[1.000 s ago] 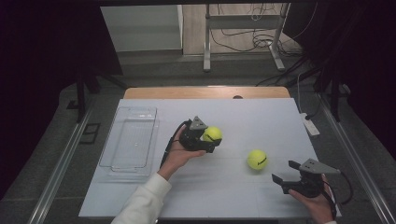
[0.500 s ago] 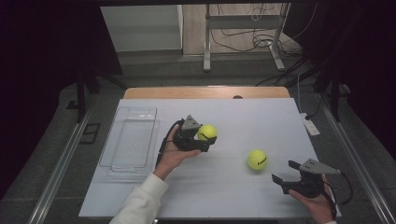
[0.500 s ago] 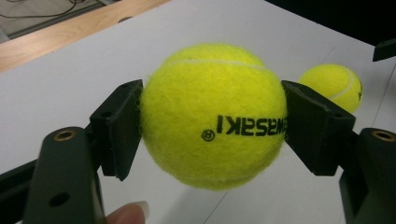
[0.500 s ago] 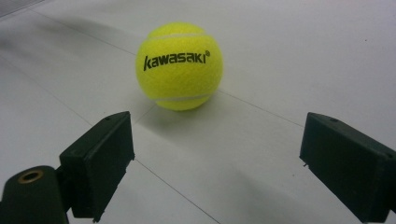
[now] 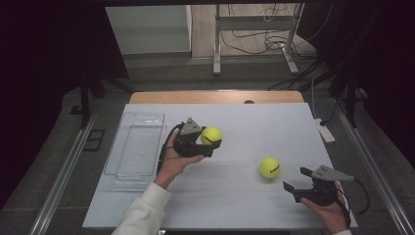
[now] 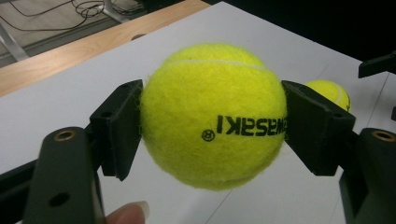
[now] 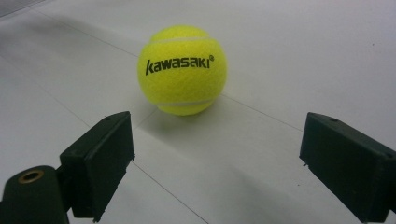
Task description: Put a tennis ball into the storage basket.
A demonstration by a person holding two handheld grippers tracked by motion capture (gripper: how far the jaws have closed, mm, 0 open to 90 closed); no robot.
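the left gripper (image 5: 209, 142) carries a clamped tennis ball (image 5: 211, 135) above the table beside the clear tray (image 5: 128, 169), calling for placement there, while the right gripper (image 5: 298, 182), jaws apart, faces the second ball (image 5: 269, 167).
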